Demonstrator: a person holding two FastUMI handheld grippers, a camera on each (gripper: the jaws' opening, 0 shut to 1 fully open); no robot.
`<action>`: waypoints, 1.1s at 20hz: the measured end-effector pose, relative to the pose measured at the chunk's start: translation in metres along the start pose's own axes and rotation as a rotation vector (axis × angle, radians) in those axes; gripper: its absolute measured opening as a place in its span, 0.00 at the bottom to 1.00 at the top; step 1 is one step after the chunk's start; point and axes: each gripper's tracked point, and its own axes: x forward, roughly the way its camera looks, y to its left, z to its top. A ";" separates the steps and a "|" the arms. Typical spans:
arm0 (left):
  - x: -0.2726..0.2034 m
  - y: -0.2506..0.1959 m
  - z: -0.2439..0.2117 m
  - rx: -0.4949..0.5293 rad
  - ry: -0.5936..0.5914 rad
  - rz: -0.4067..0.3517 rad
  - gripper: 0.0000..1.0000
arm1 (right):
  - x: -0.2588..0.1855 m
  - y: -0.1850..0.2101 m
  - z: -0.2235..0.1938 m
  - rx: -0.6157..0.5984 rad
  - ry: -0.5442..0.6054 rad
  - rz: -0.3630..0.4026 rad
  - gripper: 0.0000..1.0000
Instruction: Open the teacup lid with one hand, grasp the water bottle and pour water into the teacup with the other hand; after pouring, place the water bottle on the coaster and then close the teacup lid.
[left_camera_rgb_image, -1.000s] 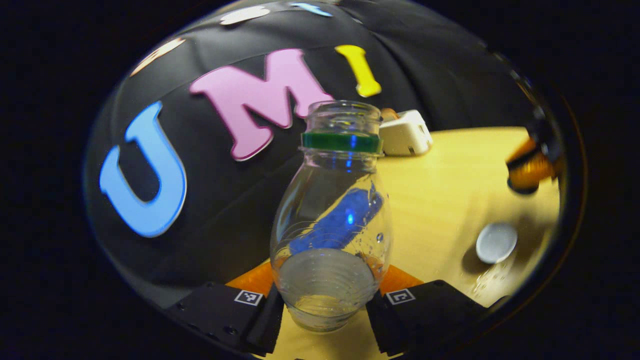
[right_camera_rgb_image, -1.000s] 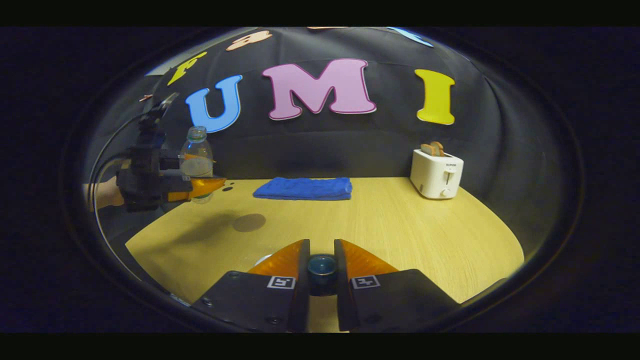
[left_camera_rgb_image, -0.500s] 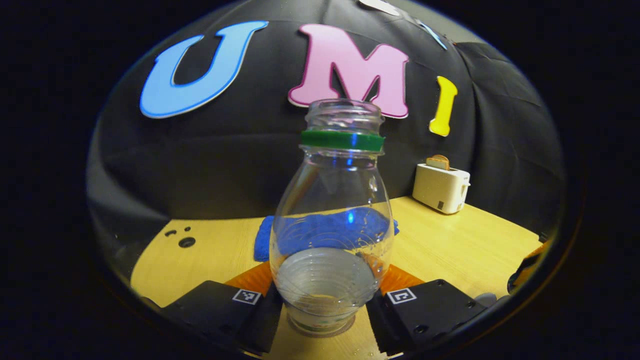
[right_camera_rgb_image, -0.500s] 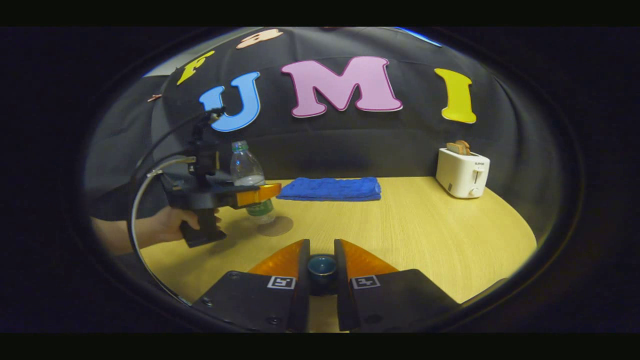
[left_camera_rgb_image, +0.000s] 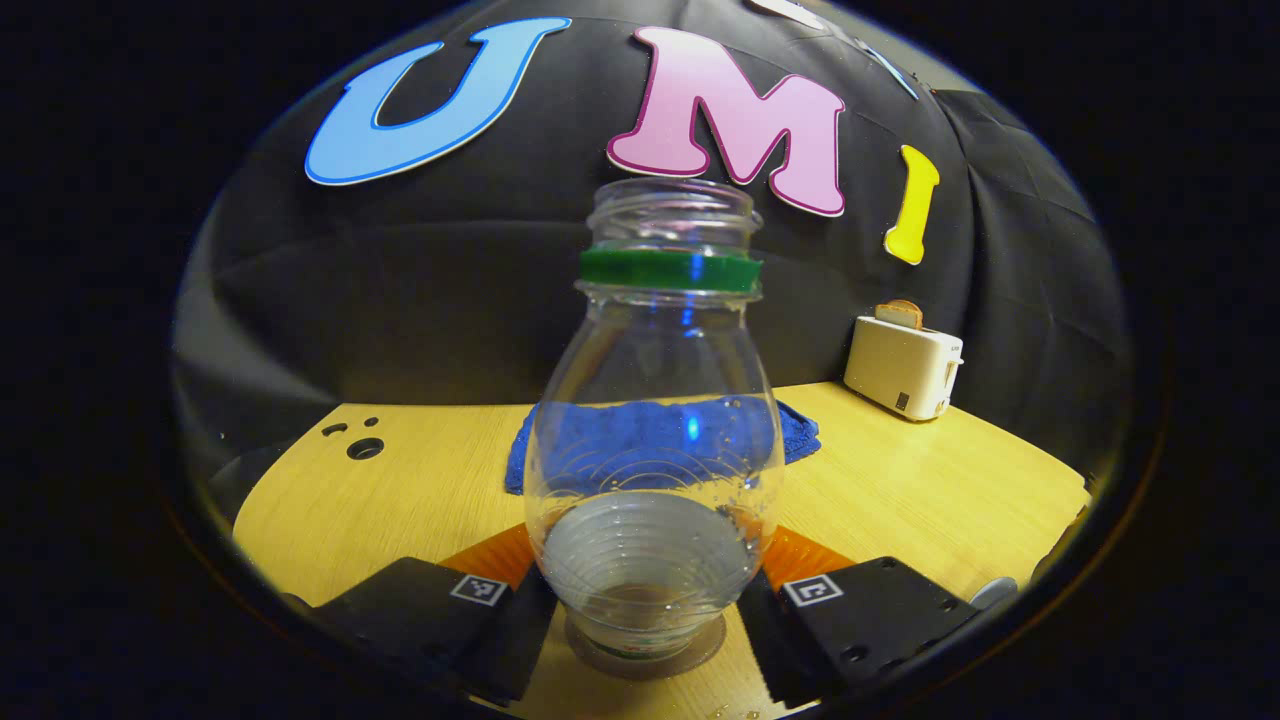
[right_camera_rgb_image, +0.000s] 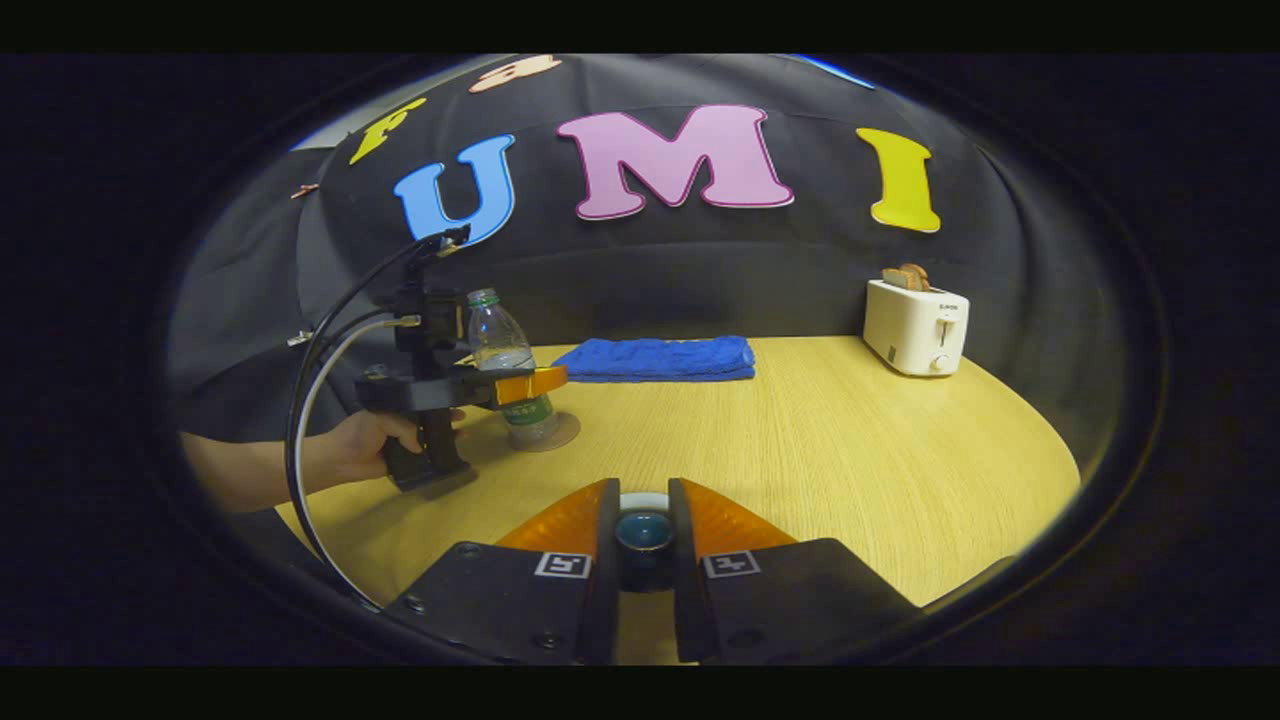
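Pale wood tabletop (right_camera_rgb_image: 820, 440) carries everything here: a folded blue towel (right_camera_rgb_image: 655, 358) at the far side, a white toaster (right_camera_rgb_image: 915, 327) far right, and the coaster (right_camera_rgb_image: 548, 432) at the left. Of the task's things, the water bottle (left_camera_rgb_image: 655, 420) stands upright on that coaster, cap off, a little water in its base, with the left tool (left_camera_rgb_image: 650, 610) clenched on its lower body. The right tool (right_camera_rgb_image: 643, 535) grips the teacup lid (right_camera_rgb_image: 643, 530) by its dark knob, near the front edge; the teacup itself I cannot make out. Judging by this, the bottle-placing step is ending: next the left fingers should release, then the lid goes back on the cup. Half a second ago the bottle hung just above the coaster; now it is seated.
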 end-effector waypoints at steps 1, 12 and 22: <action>-0.005 -0.003 0.001 -0.003 -0.004 -0.004 0.87 | 0.000 0.000 0.000 0.000 0.000 0.000 0.25; -0.096 -0.010 -0.030 -0.067 0.074 0.010 0.95 | 0.003 -0.001 -0.003 0.002 -0.010 0.006 0.25; -0.170 -0.016 -0.037 -0.106 0.059 0.023 0.95 | 0.033 0.007 -0.010 -0.040 -0.073 0.038 0.25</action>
